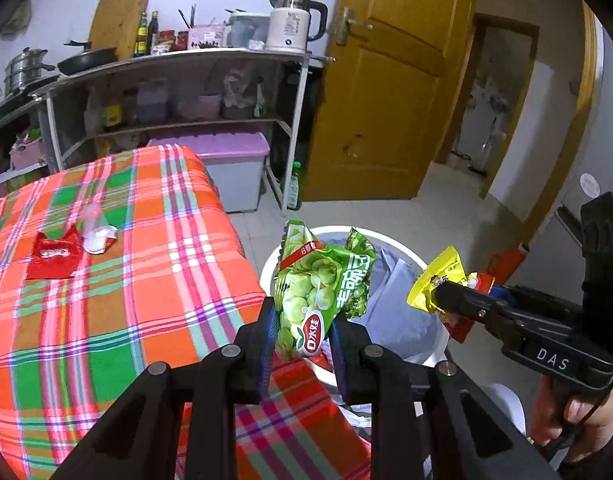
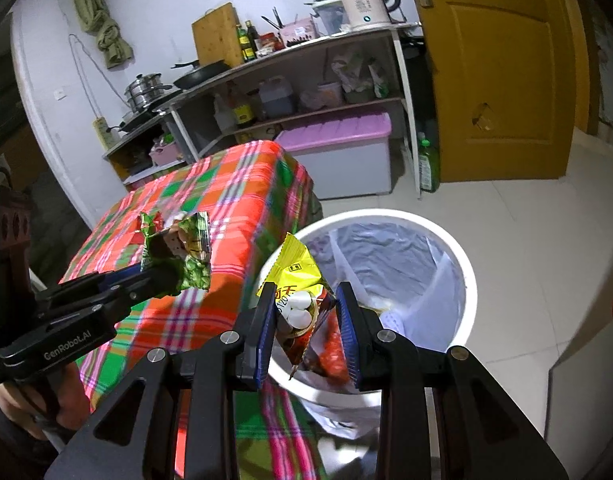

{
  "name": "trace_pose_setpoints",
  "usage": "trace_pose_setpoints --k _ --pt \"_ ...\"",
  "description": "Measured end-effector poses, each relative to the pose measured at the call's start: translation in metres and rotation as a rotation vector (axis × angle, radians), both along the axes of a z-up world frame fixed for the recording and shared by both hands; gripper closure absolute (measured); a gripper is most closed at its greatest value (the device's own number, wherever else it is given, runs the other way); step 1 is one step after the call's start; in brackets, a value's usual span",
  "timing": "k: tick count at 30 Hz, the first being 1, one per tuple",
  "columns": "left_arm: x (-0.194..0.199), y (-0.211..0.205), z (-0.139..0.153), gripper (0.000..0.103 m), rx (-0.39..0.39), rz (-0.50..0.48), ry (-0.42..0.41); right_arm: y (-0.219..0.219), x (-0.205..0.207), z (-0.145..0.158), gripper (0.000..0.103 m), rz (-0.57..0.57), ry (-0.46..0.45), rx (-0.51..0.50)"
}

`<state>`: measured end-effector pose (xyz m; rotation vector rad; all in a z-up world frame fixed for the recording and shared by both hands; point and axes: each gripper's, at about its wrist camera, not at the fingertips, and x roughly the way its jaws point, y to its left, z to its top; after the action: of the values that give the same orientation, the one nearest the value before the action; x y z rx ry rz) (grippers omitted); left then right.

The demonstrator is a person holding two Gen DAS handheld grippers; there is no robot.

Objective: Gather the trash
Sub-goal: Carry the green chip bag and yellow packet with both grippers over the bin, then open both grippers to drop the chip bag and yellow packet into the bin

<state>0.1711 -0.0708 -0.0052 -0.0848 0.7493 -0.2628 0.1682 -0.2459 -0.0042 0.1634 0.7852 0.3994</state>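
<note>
On the far left, the table with the orange, green and pink plaid cloth (image 1: 106, 280) carries trash not yet gathered: a flat red foil wrapper (image 1: 54, 258) and, just beside it, a small crumpled white-and-red wrapper (image 1: 98, 238).

At the table's right edge, the left hand-held gripper (image 1: 304, 328) is closed to a narrow gap on the lower end of a green crinkled snack bag printed with beans (image 1: 318, 284), which stands up from the blue pads. The bag hangs about over the near rim of the round white waste bin lined with a translucent bag (image 1: 434, 336), which stands on the floor just beside the table.

Further right, the right hand-held gripper (image 2: 306, 324) pinches a yellow-and-red snack wrapper showing white candies (image 2: 296, 300); its jaws are partly closed around it, and it sits above the bin's near-left rim.

The step in hand looks like the drop-off: both pieces are carried to the bin. The next move probably calls for bringing each bag fully over the liner's opening, then spreading the jaws so the light wrappers fall inside rather than catch on the rim or cling to the pads. The two wrappers on the table would be next.
</note>
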Motion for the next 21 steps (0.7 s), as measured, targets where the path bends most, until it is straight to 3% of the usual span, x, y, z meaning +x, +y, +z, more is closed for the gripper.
trace_pose_setpoints --k 19,21 --pt "0.044 -0.034 -0.05 0.077 0.041 -0.083 0.126 -0.019 0.026 -0.048 0.071 -0.057 0.148 -0.035" --pt "0.048 -0.037 -0.054 0.077 0.045 -0.091 0.144 -0.019 0.028 -0.051 0.065 -0.061 0.153 -0.036"
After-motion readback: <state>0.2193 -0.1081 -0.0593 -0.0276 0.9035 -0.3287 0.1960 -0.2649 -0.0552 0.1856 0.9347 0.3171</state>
